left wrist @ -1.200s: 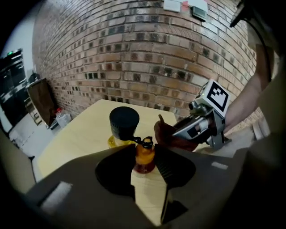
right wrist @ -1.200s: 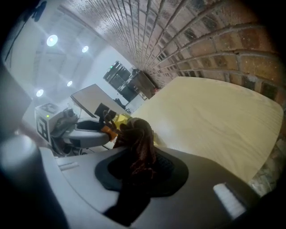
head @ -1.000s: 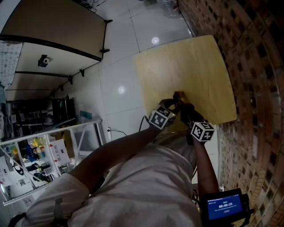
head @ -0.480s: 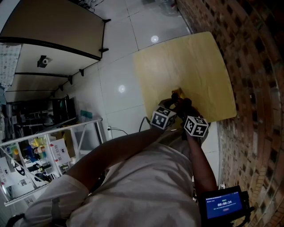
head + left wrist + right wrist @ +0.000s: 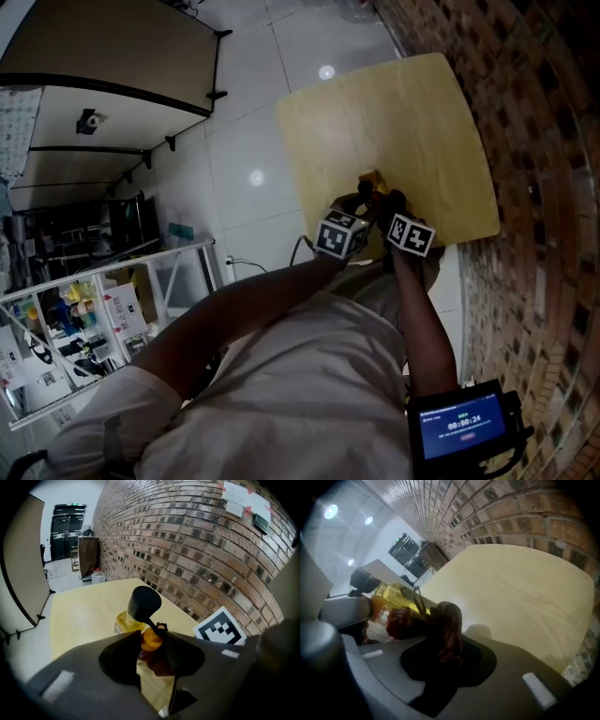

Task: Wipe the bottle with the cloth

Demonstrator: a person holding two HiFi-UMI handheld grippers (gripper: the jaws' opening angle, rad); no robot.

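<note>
Head view: by near edge of pale wooden table [image 5: 394, 122], open top beyond, left gripper [image 5: 151, 644] clamped on yellow black-capped bottle [image 5: 123, 623], right gripper [image 5: 440, 658] pinching dark-red cloth [image 5: 449, 625].

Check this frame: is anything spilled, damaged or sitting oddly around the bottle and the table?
Nothing stands out. The table shows no spill. The bottle has its black cap on and is gripped in the left tool. The right tool holds the dark red cloth bunched up beside it.
</note>
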